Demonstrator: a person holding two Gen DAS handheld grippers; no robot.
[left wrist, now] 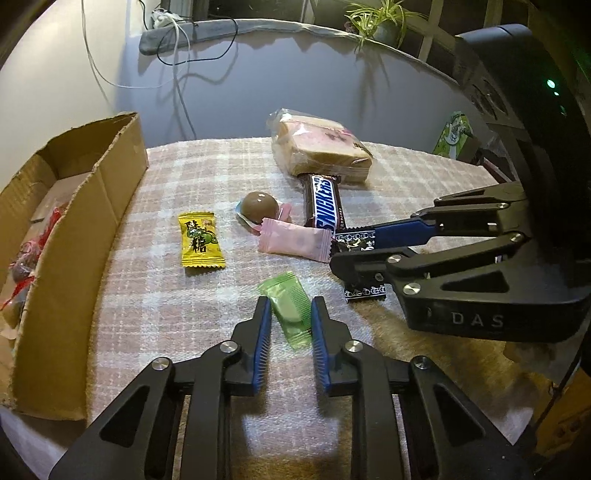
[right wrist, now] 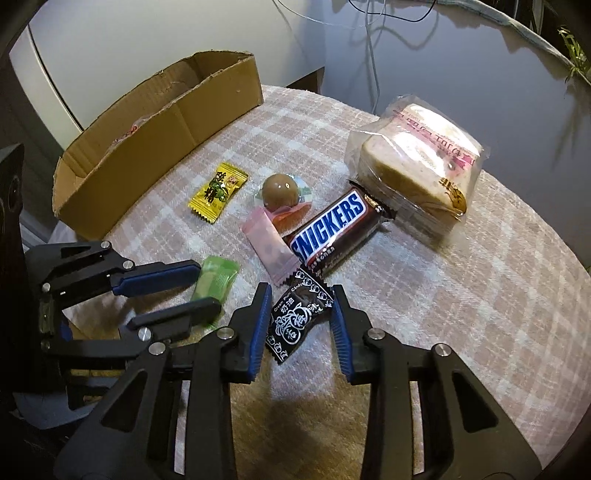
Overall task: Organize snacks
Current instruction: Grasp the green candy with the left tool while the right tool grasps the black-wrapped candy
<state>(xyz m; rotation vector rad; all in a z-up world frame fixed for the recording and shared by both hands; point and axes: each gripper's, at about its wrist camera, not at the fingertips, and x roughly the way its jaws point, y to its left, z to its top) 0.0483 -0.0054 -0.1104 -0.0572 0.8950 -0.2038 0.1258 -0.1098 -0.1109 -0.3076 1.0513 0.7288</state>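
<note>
On the plaid-covered table [left wrist: 159, 314], a green candy [left wrist: 290, 314] lies between the blue pads of my left gripper [left wrist: 290, 306], which press on both its sides. In the right wrist view a black plum candy [right wrist: 299, 317] sits pinched between the pads of my right gripper [right wrist: 301, 295]. Just beyond lie a pink candy [right wrist: 271, 251], a Snickers bar [right wrist: 328, 229], a brown ball sweet [right wrist: 280, 190] and a yellow candy [right wrist: 218, 192]. A wrapped bread pack [right wrist: 417, 166] rests at the far right. The two grippers stand side by side, close together.
An open cardboard box [left wrist: 96, 206] stands along the table's left edge with red-wrapped snacks inside. Behind the table are a wall, hanging cables and a potted plant [left wrist: 384, 22]. A green packet [left wrist: 452, 134] shows at the far right.
</note>
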